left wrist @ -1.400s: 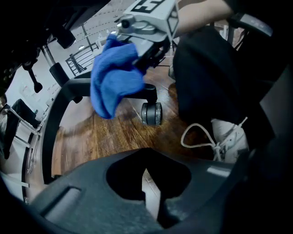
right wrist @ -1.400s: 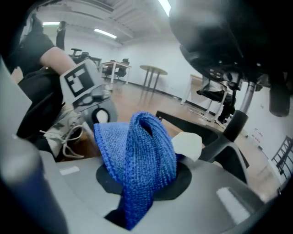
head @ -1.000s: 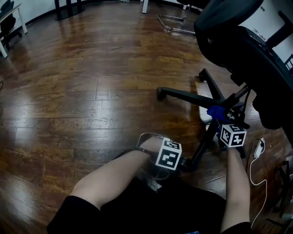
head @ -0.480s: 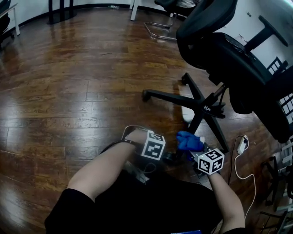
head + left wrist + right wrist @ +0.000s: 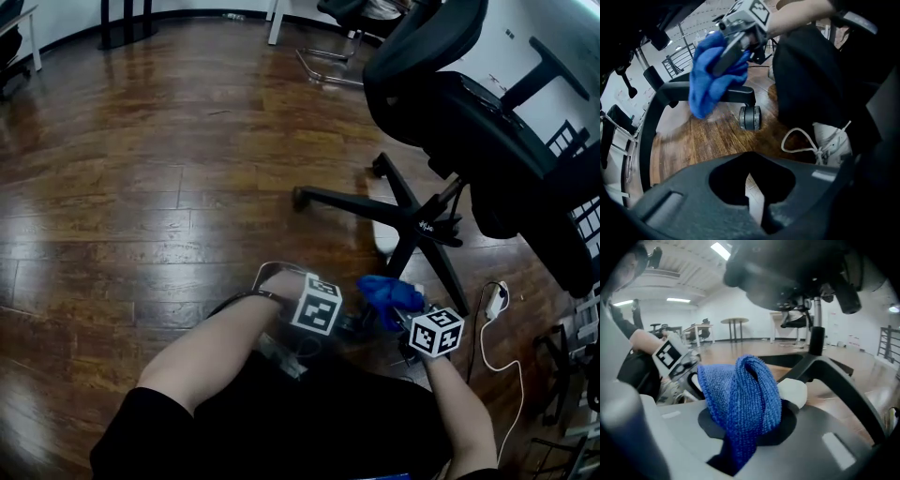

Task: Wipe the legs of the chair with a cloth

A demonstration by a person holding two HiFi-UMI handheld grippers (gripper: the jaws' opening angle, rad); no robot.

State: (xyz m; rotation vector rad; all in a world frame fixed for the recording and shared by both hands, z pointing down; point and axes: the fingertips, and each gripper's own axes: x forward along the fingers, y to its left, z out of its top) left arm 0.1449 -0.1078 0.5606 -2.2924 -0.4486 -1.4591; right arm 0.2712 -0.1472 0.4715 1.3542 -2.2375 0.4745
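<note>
Head view, looking steeply down over a wooden floor [image 5: 141, 187]. A black office chair [image 5: 469, 112] is occupying the upper right of the frame, its star base of legs [image 5: 412, 225] spreading out at centre right. A white power strip with its cable [image 5: 492, 300] is lying on the floor at right of the base.

The right gripper [image 5: 401, 314] is sitting at lower centre right, its jaws clamping a blue cloth [image 5: 384, 292]. In the right gripper view the jaws of this gripper [image 5: 740, 446] are pinching the lower fold of the cloth [image 5: 740, 394], which is bunching upward in the middle of the frame; one dark leg [image 5: 843, 380] is slanting across the right half behind it.

The left gripper [image 5: 345, 323] is resting just to the left of the cloth, at lower centre. In the left gripper view its jaws [image 5: 754, 206] are standing together with nothing between them, only a sliver of floor showing. Above them, the cloth [image 5: 712, 79] is hanging from the right gripper [image 5: 736, 37] at upper centre and overlapping a horizontal chair leg [image 5: 675, 89], directly above and left of its caster [image 5: 750, 117]. A white laced shoe [image 5: 832, 143] is showing at right.
</note>
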